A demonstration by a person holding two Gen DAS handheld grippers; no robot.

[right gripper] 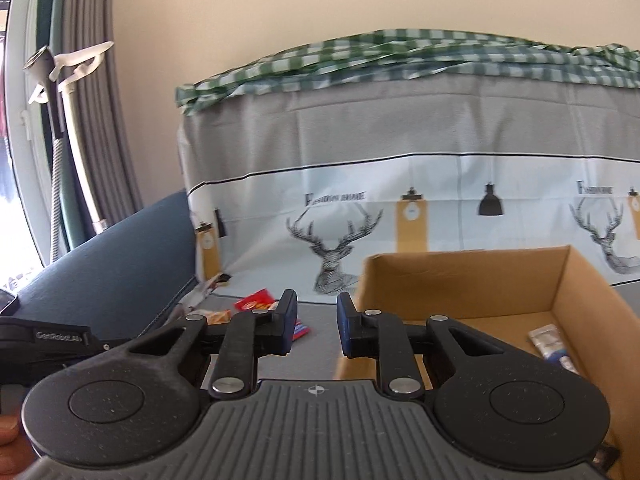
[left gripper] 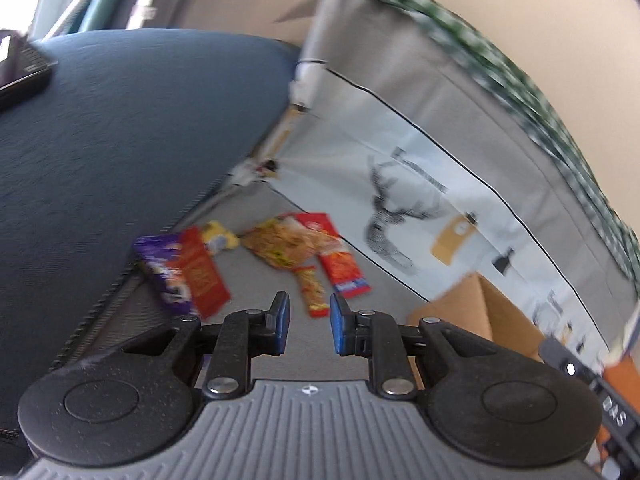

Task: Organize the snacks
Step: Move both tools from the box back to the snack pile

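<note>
Several snack packets lie on a grey surface in the left wrist view: a purple packet (left gripper: 162, 276), a red flat packet (left gripper: 202, 276), a yellow one (left gripper: 218, 236), a clear noodle-like bag (left gripper: 282, 248) and a red-and-blue packet (left gripper: 340, 260). My left gripper (left gripper: 309, 320) is open and empty, just short of them. My right gripper (right gripper: 317, 320) is open and empty, held above the surface at the left edge of an open cardboard box (right gripper: 580, 292). A silver-blue packet (right gripper: 550, 342) lies inside the box. Red packets (right gripper: 256, 302) show beyond the right gripper.
A blue cushion (left gripper: 120, 140) rises on the left. A grey cloth with deer prints (right gripper: 400, 200) hangs behind, with a green checked cloth (right gripper: 400, 56) on top. The box corner also shows in the left wrist view (left gripper: 480, 312). A dark device (left gripper: 20, 68) rests on the cushion.
</note>
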